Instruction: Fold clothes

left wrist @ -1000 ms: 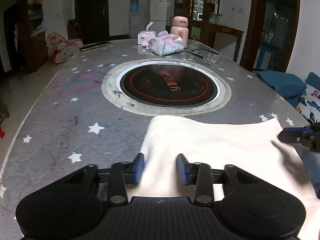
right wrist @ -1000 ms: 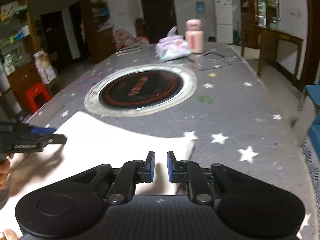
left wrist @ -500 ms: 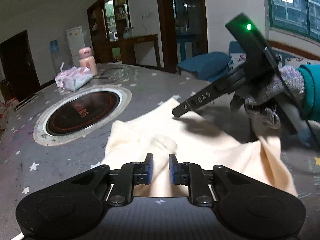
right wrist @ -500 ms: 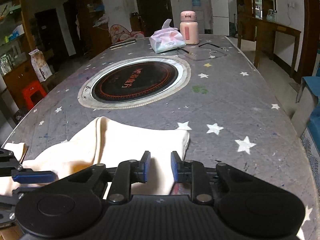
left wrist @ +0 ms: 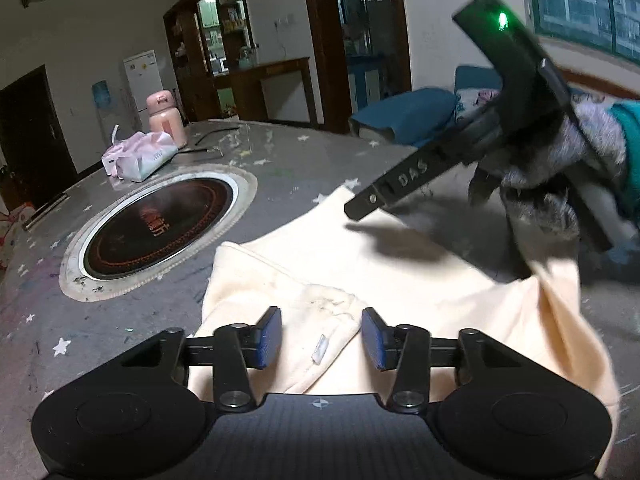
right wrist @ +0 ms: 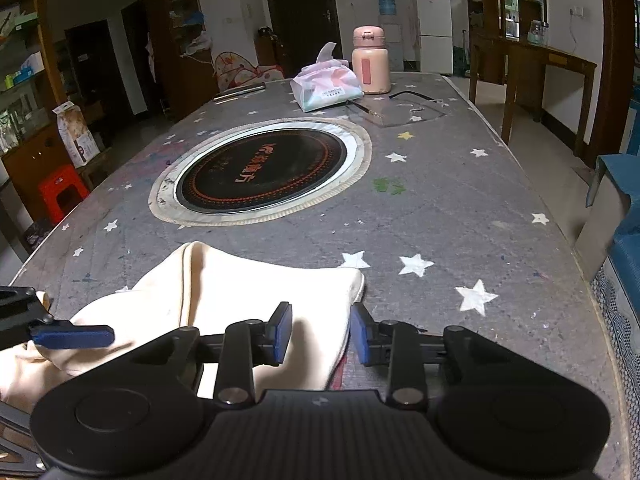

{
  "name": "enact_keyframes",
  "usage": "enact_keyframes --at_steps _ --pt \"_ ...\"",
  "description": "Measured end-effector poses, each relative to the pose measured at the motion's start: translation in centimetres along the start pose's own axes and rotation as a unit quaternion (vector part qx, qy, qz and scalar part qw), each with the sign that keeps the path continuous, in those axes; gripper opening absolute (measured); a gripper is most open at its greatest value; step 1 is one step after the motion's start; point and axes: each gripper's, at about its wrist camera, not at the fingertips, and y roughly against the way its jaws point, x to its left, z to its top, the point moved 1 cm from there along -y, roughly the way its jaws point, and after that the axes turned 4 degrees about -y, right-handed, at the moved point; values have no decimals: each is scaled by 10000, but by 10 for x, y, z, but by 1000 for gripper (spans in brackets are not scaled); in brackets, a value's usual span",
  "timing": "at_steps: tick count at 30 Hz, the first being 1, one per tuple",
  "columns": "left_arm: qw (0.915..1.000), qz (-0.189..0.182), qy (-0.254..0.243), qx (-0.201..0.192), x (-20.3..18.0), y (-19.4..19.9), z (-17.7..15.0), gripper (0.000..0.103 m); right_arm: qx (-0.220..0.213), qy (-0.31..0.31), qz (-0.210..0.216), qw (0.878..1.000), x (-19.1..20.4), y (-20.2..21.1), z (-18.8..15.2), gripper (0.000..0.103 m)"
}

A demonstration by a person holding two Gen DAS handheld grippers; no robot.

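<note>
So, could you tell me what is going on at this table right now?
A person holding a two-finger gripper in each hand is folding a cream fabric garment on the grey star-patterned table. The left gripper and the right gripper are both opening over the cloth, their blue pads clear of it, so the fold looks just released. A pink bottle and a tissue pack sit at the far end.

Home dining room: fridge (right wrist: 435, 26), water dispenser (right wrist: 387, 4), hotpot table (right wrist: 440, 208).
</note>
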Motion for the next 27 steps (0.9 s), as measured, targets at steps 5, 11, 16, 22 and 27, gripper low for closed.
enact_keyframes --at_steps 5,11,16,22,27 --pt "9999 12 0 -103 7 -1 -1 9 48 -21 -5 10000 0 -3 2 32" --pt "9910 750 1087 -206 76 9 5 8 85 54 0 9999 3 -7 6 32" --pt "9727 1203 1981 126 127 1 -11 8 120 79 -54 9999 6 -17 10 31" --pt "9645 1412 2220 247 150 -4 -24 8 153 242 -172 9994 9 -28 14 30" --pt "9591 1528 2361 325 162 -12 -28 8 179 255 -270 9992 6 -39 22 30"
